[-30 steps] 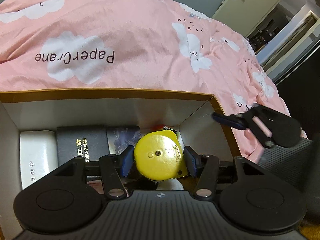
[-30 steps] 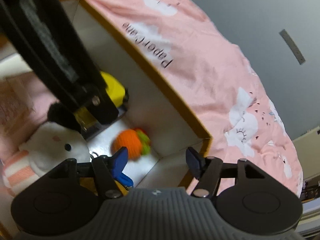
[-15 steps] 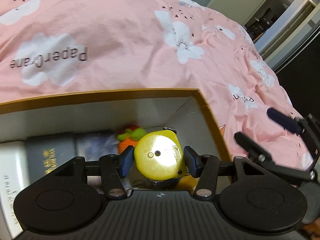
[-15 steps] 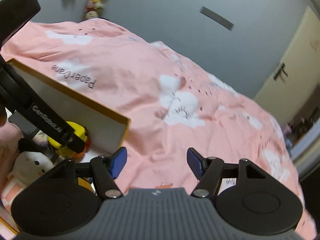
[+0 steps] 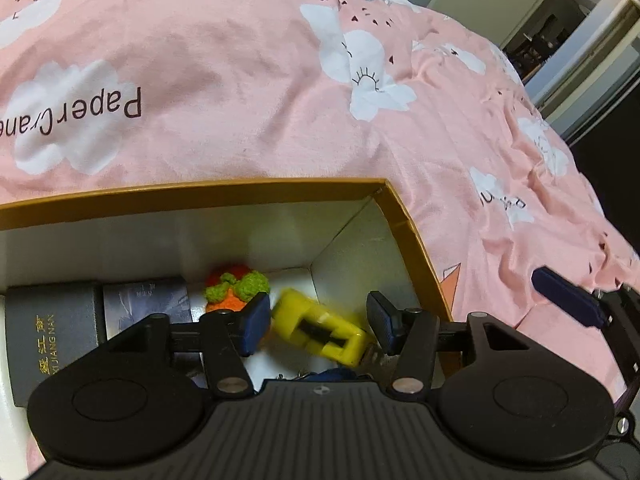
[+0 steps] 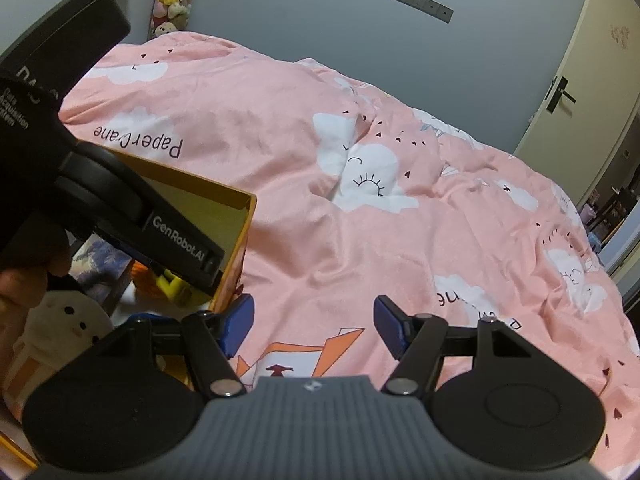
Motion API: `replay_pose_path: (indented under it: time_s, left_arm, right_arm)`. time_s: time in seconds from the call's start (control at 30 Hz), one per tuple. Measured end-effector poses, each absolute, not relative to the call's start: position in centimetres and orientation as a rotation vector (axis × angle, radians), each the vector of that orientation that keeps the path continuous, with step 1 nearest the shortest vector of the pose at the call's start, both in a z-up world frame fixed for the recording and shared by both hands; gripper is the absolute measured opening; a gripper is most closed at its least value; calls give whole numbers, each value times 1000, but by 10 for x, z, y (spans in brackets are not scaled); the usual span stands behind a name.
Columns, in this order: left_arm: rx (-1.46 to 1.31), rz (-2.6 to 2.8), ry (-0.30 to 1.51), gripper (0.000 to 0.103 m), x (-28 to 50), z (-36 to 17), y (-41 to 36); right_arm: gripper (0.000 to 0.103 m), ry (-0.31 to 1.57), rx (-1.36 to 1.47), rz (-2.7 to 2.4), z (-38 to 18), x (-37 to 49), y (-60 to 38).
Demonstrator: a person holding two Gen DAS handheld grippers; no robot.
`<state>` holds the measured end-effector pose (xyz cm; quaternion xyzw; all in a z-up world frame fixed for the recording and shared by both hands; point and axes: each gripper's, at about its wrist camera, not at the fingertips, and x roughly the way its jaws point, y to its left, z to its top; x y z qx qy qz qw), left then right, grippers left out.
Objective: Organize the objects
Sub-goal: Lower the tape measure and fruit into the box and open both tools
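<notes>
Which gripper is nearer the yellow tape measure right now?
Left. The left gripper is open right over the yellow tape measure inside the box; the right gripper hangs open outside it, over the pink duvet.

1. The box (image 5: pixel 404 216) looks like smooth matt cardboard, white inside with an ochre rim.
2. Inside the box, the carrot toy (image 5: pixel 234 288) is rough crocheted yarn.
3. Beside it, the yellow tape measure (image 5: pixel 316 330) is glossy plastic.
4. Beneath the box, the pink duvet (image 5: pixel 248 80) is soft matt cloth.
</notes>
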<state>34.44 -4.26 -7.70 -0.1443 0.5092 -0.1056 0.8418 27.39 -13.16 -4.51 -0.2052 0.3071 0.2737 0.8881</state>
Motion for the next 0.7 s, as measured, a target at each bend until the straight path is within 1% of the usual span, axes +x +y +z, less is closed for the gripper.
replay_pose_path:
  time_s: [0.07, 0.37, 0.57, 0.7]
  left_arm:
    - [-319, -227, 1075, 64, 345, -76, -40]
    - [-295, -233, 1038, 64, 330, -55, -31]
    - [-201, -223, 950, 64, 295, -17, -22]
    - [-124, -210, 858, 64, 261, 19, -14]
  right_arm:
    - [68, 640, -422, 570, -45, 273, -133]
    - [68, 649, -393, 573, -39, 267, -137]
    - [68, 631, -368, 603, -17, 248, -135]
    - [71, 620, -324, 644, 9, 230, -135]
